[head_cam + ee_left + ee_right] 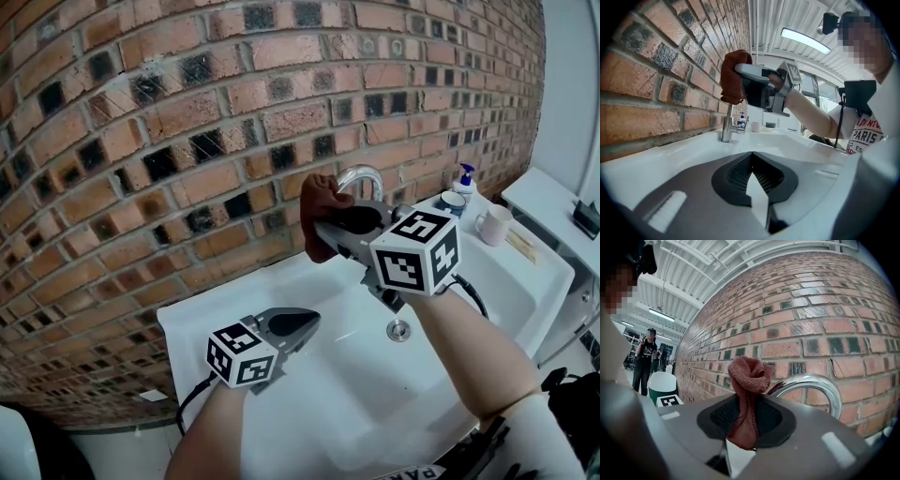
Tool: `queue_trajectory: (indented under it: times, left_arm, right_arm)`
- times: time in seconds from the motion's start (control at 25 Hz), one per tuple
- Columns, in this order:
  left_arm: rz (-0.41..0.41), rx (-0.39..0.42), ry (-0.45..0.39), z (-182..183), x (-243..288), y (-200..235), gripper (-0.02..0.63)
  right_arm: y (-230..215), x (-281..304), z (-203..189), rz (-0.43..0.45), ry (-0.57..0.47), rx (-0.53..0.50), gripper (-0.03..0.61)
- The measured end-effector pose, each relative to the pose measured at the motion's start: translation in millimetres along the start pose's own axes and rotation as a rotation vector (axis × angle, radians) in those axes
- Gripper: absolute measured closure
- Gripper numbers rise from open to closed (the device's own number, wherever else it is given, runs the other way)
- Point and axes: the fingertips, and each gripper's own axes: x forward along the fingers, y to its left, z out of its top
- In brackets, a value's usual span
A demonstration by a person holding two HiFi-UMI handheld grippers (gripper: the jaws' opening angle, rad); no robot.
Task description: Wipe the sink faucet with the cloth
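Observation:
The chrome faucet (361, 177) arches up from the back of the white sink (309, 375), against the brick wall. My right gripper (330, 225) is shut on a reddish-brown cloth (322, 214), held up beside the faucet's arch on its left. In the right gripper view the cloth (747, 394) bunches up between the jaws, with the faucet's curve (820, 385) just behind. My left gripper (298, 325) is shut with nothing in it and rests low over the sink's left rim. The left gripper view shows the faucet base (726, 129) and the cloth (733, 77) above it.
A white mug (493, 225), a blue pump bottle (464, 178) and a small round dish (452, 201) stand on the sink's far right. The drain (398, 329) lies in the basin. A white cabinet top (548, 202) sits further right. A person (644, 359) stands far off.

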Motion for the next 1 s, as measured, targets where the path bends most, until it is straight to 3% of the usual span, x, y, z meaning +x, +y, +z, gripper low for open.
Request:
queue_trajectory:
  times: [0.52, 1.0]
  left_arm:
    - [-0.004, 0.0, 0.002, -0.7, 0.4, -0.3, 0.607]
    - [-0.005, -0.001, 0.002, -0.9, 0.5, -0.4, 0.607]
  right_arm:
    - [-12.4, 0.7, -1.3, -0.002, 0.035, 0.032, 0.486]
    - [-47.7, -26.7, 39.9, -0.078, -0.044, 0.026, 0.485]
